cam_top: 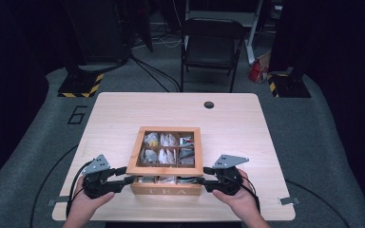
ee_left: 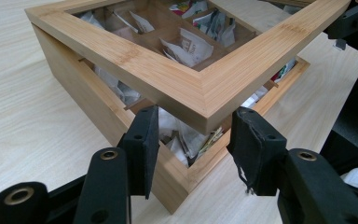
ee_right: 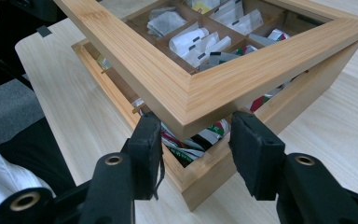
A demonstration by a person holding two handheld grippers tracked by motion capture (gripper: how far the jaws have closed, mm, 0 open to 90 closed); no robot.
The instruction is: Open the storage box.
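Observation:
A bamboo tea box (cam_top: 166, 190) marked TEA stands near the table's front edge. Its windowed lid (cam_top: 135, 152) is tilted up at the front, leaving a gap over the base. Several tea bags (ee_left: 186, 44) lie in the compartments. My left gripper (cam_top: 129, 175) is open at the lid's front left corner. In the left gripper view the lid (ee_left: 177, 79) rests just above the gripper (ee_left: 196, 135) tips, with the base (ee_left: 74, 93) below. My right gripper (cam_top: 208, 175) is open at the front right corner, where the gripper (ee_right: 196, 140) straddles the lid (ee_right: 177, 88) corner above the base (ee_right: 214, 172).
The light wooden table (cam_top: 123, 114) has a round hole (cam_top: 209, 104) near its far edge. Behind the table stands a black folding chair (cam_top: 212, 42). Stand bases with yellow-black stripes (cam_top: 78, 85) sit on the grey floor at both sides.

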